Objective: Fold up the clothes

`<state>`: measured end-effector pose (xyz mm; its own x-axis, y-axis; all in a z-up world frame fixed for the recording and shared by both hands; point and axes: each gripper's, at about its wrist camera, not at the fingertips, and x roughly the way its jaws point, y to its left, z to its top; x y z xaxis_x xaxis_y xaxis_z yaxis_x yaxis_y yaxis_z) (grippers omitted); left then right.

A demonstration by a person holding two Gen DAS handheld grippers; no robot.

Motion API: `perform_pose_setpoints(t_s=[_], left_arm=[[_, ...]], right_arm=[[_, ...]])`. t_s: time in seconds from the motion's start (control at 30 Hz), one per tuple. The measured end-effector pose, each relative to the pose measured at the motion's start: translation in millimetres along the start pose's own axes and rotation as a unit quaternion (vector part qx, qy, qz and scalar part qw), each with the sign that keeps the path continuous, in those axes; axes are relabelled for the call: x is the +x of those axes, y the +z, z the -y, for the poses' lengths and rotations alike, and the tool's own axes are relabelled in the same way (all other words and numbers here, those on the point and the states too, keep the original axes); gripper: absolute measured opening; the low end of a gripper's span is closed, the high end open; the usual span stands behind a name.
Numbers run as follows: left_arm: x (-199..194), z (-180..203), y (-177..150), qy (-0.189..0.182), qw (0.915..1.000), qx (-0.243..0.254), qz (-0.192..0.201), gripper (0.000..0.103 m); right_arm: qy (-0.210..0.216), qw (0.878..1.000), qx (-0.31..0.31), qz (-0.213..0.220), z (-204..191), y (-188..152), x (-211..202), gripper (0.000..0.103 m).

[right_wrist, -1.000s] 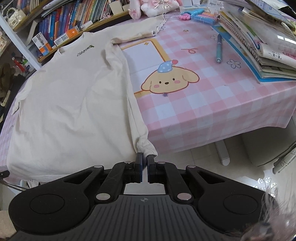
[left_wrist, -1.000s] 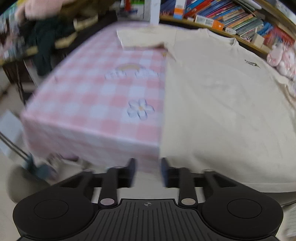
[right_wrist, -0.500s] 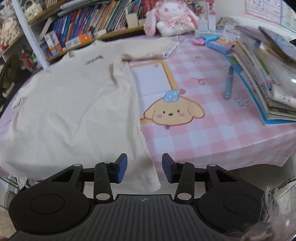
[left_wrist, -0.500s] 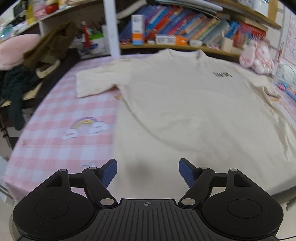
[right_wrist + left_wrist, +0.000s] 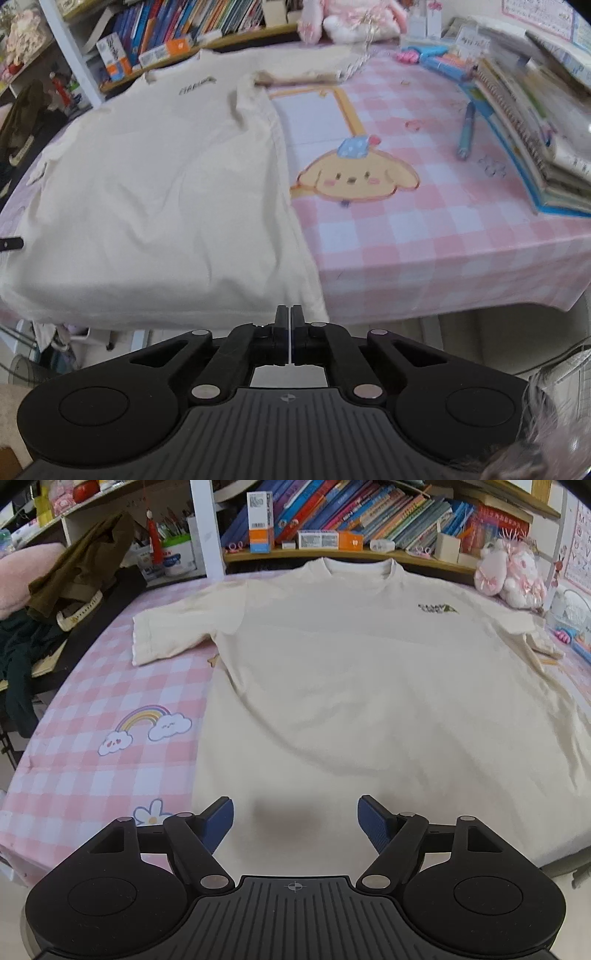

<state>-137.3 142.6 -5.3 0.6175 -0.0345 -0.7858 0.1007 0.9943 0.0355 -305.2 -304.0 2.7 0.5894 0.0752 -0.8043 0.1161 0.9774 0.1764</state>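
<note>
The T-shirt's [image 5: 369, 686] chest print [image 5: 437, 608] was too small to read. Its hem [image 5: 177, 314] hung past the surface's [image 5: 443, 258] near edge, and the right sleeve [image 5: 543, 642] lay partly out of sight. Book spines [image 5: 192, 14] were blurred.

My table, beyond the laundry

Pink checked tablecloth [image 5: 92, 775], crowded bookshelf [image 5: 369, 524], plush rabbit [image 5: 509, 576] by the wall, blue pen [image 5: 466, 129] beside stacked notebooks [image 5: 535, 122].
</note>
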Motion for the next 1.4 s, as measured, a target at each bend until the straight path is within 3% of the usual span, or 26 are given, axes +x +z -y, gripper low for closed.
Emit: perform_pose_setpoints(t_s=[0.07,0.1,0.13,0.47,0.53,0.9,0.97,1.03,1.17,1.33,1.4], left_arm=[[-1.8,2.6,-0.3,-0.001,1.0,-0.002,0.002,0.083],[-1.8,3.8,-0.6,-0.001,1.0,-0.001,0.001,0.084],[-1.7,5.1,-1.0,-0.002,1.0,-0.001,0.0,0.085],[7.8,4.0,-15.3,-0.003,0.9996,-0.013,-0.023,0.085],[10.2,2.9,-16.4,-0.002,0.9995,-0.012,-0.028,0.085],[13.1,-0.4,-15.0,0.001,0.9996,-0.008,-0.027,0.086],[9.2,-0.1,-12.8,0.002,0.9998,-0.011,-0.018,0.086],[5.2,0.0,-11.0,0.005,0.9997,-0.02,-0.01,0.087],[-3.5,-1.3,-9.1,0.009,0.9991,-0.04,0.002,0.087],[-14.6,-2.5,-13.0,0.018,0.9984,-0.052,0.017,0.091],[-18.2,-3.6,-15.1,0.021,0.9981,-0.054,0.022,0.092]], right_arm=[[-0.006,1.0,-0.01,0.019,-0.4,6.3,-2.9,0.017],[-0.01,0.999,-0.016,0.027,-0.8,10.0,-3.0,0.036],[-0.015,0.999,-0.023,0.036,-1.2,13.7,-3.1,0.041],[-0.022,0.997,-0.07,0.017,-4.2,29.2,32.7,0.03],[-0.014,0.997,-0.077,0.015,-6.5,27.9,31.9,0.005],[-0.009,0.997,-0.07,0.016,-16.5,17.6,22.5,0.006],[-0.013,0.997,-0.067,0.022,-16.0,18.6,19.6,0.014],[-0.017,0.997,-0.062,0.033,-15.6,19.8,15.0,0.033],[-0.025,0.997,-0.046,0.054,-16.9,24.8,9.9,0.043],[-0.043,0.995,-0.035,0.08,-22.8,30.1,5.7,0.066],[-0.05,0.994,-0.033,0.09,-25.4,31.2,4.7,0.07]])
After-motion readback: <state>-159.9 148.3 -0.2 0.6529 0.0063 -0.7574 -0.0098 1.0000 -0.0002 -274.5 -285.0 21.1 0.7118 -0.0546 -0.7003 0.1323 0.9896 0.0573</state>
